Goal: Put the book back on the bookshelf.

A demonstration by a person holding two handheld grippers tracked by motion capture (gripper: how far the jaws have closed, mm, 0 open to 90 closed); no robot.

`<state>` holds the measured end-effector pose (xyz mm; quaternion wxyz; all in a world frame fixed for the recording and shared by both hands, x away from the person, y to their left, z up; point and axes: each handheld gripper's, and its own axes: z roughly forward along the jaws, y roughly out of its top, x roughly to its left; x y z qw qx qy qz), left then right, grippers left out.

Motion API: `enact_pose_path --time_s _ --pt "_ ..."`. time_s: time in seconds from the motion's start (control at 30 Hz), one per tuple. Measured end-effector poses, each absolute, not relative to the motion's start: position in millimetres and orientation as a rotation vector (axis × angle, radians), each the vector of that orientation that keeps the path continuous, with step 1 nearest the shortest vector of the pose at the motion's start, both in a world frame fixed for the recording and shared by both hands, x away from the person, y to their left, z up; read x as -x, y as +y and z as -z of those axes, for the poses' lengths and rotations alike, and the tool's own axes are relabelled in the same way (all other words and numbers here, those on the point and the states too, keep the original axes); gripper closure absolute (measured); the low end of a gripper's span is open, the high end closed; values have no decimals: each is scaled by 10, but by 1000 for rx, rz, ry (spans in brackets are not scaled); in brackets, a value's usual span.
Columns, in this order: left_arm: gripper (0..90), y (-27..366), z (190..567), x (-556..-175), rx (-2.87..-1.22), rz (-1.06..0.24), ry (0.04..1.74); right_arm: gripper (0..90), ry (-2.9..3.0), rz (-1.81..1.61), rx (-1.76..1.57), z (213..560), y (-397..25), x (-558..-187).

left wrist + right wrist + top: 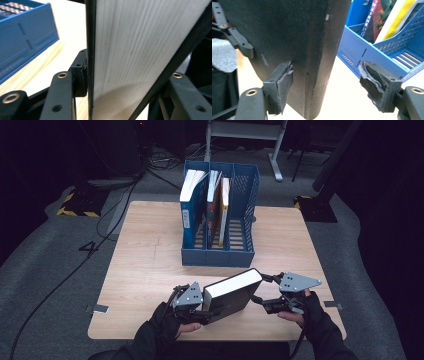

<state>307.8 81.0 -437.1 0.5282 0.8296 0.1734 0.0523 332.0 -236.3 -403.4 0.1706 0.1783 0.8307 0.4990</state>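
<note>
- Black hardcover book (232, 292), held up on edge, page block up, just in front of the blue file rack (220, 215), above the wooden surface (145, 270).
- Left tongs (206, 312) clamped on the book's near end, pads tight against both covers.
- Right tongs (260, 290) spread wide at the book's far end, one pad (284, 85) touching the cover, the other clear.
- Three books standing in the rack.
</note>
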Motion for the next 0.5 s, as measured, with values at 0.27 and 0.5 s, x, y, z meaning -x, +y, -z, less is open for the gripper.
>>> enact_pose_path --time_s 0.27,0.5 --pt "489 750 4361 -3157 -2002 -45 320 241 2421 -1459 -439 4033 -2416 -3287" --pt "479 686 4350 -3243 -2028 -19 238 261 2475 -1464 -356 4041 -2297 -3287"
